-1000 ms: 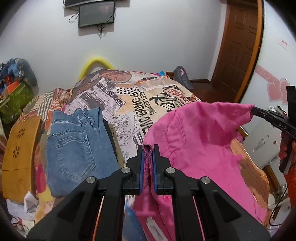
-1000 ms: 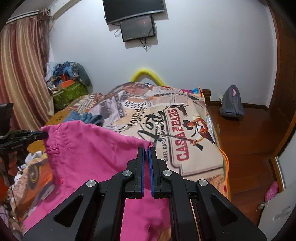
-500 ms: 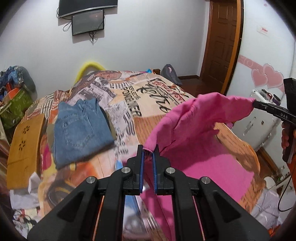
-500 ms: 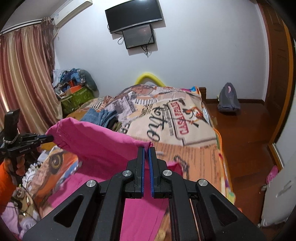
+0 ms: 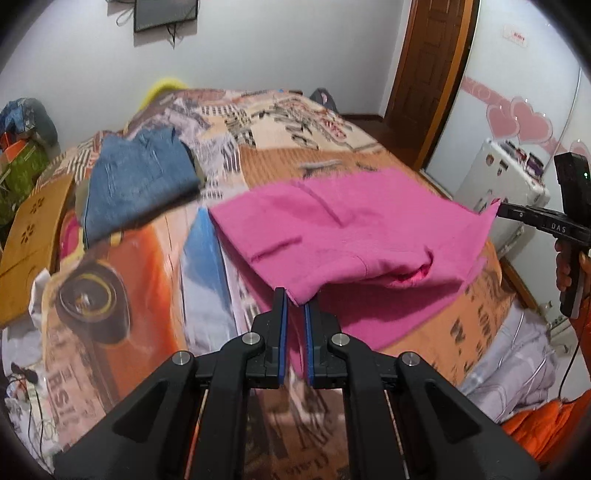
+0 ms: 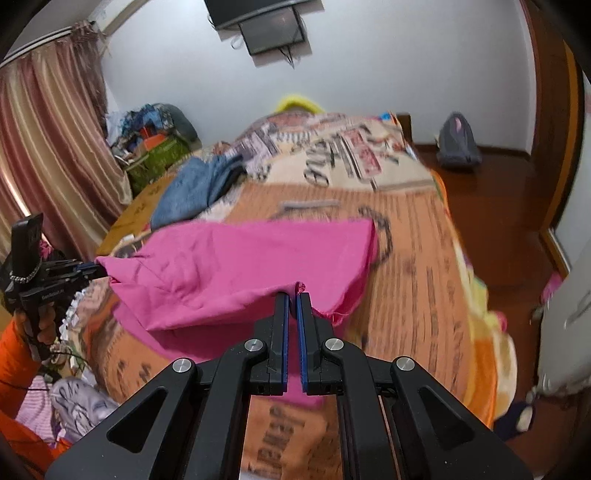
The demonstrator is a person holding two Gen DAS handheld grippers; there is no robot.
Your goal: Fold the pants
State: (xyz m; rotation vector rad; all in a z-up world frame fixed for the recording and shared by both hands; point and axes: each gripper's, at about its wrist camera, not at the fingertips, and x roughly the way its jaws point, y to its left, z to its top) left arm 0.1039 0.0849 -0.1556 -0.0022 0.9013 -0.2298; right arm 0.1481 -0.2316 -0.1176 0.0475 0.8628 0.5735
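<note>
Over the near end of the bed [image 5: 122, 302], pink pants [image 5: 354, 225] hang stretched between both grippers, far portion draped onto the printed bedspread, near edge lifted off it. Left gripper [image 5: 294, 301] narrow, blue pads pinching one near corner of the pink fabric. Right gripper [image 6: 294, 293] likewise nearly closed, clamped on the opposite corner; cloth bunches between its pads. Fabric sags in a fold between the two grips. Folded blue jeans [image 5: 136, 184] lie toward the bed's far left side, well apart from the pink pair. Wall-mounted screen [image 6: 273, 26] above the headboard end. Grey backpack [image 6: 458, 142] on the wooden floor beside the bed's right edge.
</note>
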